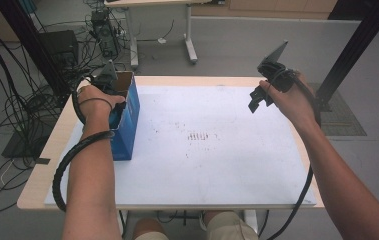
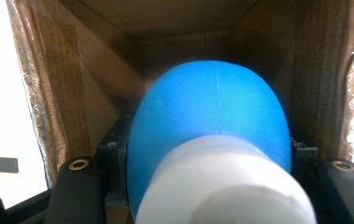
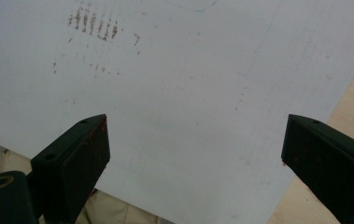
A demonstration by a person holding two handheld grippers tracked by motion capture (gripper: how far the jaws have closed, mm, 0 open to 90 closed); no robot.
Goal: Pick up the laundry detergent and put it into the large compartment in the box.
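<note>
white sheet (image 1: 217, 150) open, blue box (image 1: 127, 120) left

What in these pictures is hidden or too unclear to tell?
- High view: the left claw sits inside the blue box; the hand and the box wall hide its tips.
- Left gripper view: the blue-and-white object is blurred and cut off by the bottom edge, so what it is stays unclear.
- Left gripper view: that object hides the box's floor.
- High view: the white board carries brown marks too small to read.

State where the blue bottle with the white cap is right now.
The blue bottle sits inside the open cardboard box at the table's left edge in the high view, clamped in the left claw.
</note>
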